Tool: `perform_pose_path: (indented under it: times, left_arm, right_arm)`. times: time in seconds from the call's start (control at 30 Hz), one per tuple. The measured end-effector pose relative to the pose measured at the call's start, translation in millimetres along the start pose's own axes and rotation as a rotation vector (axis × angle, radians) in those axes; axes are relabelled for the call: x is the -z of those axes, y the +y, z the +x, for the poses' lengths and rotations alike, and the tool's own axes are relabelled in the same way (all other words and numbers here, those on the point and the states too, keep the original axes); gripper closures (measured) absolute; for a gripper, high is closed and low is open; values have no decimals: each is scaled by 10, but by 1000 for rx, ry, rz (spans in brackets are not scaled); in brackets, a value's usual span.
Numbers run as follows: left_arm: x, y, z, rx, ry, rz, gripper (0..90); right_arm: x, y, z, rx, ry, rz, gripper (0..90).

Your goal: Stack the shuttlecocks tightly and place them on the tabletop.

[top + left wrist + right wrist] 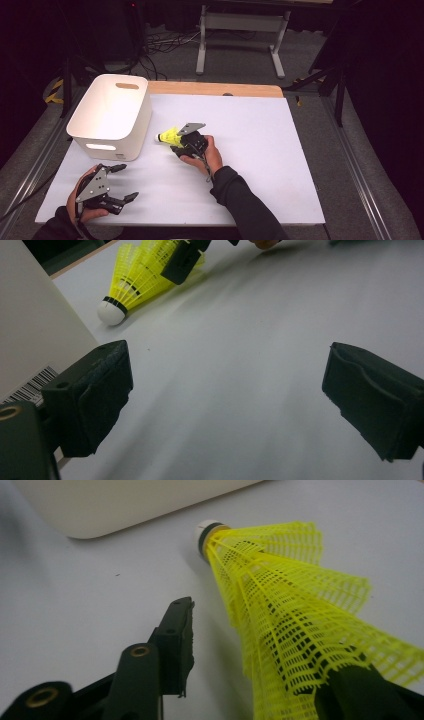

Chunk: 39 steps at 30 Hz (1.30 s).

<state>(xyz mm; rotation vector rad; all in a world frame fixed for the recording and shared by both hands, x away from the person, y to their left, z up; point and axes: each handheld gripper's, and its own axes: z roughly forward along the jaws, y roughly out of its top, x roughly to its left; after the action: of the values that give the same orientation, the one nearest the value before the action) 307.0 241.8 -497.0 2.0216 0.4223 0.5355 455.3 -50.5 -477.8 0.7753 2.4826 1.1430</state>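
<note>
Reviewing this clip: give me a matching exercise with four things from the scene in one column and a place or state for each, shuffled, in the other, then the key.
Things:
1. shuttlecock
2. white bin
3. left gripper
4. right gripper

Places or states:
A. jaws wide apart over bare table, nothing between them
B. stands at the table's far left corner
C. lies on its side, white cork pointing toward the bin
D. at the yellow skirt, jaws either side of it

Pairs: 1-C, 2-B, 3-A, 4-D
</note>
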Motion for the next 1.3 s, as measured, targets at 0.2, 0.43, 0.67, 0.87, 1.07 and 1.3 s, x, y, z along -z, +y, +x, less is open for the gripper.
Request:
perform_pose_path:
  times: [0.2,0.43,0.67,0.87,1.07,1.3]
  left_arm:
    - [0,-4,5,4,1,1,69]
    - [-2,-11,11,4,4,2,70]
    - [-8,-10,17,16,15,6,69]
    - [-51,4,28,52,43,18,77]
    - [-149,67,33,59,54,30,107]
    - [-363,224,38,50,43,48,118]
  right_arm:
    - [-77,68,-27,-10,-75,0,814]
    - [-144,150,-12,18,-89,12,871]
    - [-24,131,-47,-10,-80,-26,873]
    - [178,66,-46,-19,-49,-74,873]
    - [381,6,6,14,-39,-90,873]
    - [709,-224,55,46,-21,-103,873]
